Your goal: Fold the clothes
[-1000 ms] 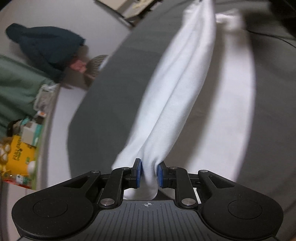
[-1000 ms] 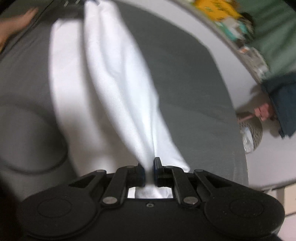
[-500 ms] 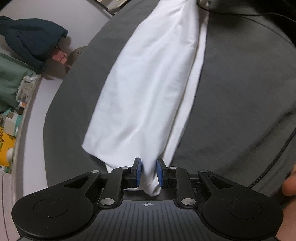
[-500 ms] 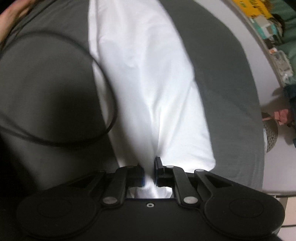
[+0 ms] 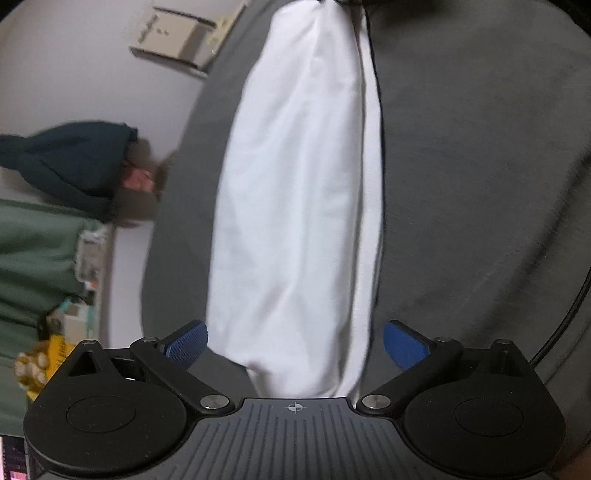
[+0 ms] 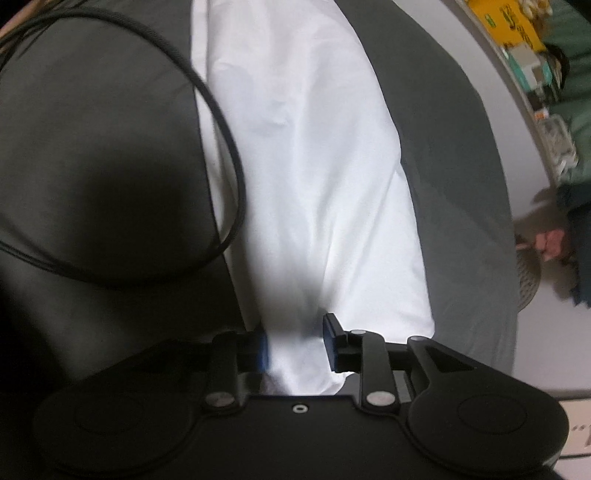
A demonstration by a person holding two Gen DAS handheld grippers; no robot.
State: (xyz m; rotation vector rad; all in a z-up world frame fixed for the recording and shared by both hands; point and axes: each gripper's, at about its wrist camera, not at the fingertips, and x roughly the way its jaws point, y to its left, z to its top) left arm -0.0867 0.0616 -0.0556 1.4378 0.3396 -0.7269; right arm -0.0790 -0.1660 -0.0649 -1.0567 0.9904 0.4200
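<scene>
**White garment laid out long on the grey sheet as both grippers let go**

The only print in sight is on a yellow packet (image 6: 508, 27) among the clutter at the bed's edge, and its dark lettering is too blurred to read.

The white garment (image 5: 299, 206) lies as one long, narrow folded strip down the middle of the grey bed sheet (image 5: 480, 147), smooth apart from a few soft creases, one long edge showing a thin second layer beneath. A black cable (image 6: 229, 155) loops across the sheet and over the strip's edge.

A second ago the cloth hung bunched and pinched between both pairs of pads, lifted off the bed; now it rests flat. The left gripper (image 5: 295, 341) has just been opening and its blue pads stand wide, well clear of the cloth's end lying between them. The right gripper (image 6: 295, 341) has also just been opening: narrow, with the cloth's other end loose between the pads.
</scene>
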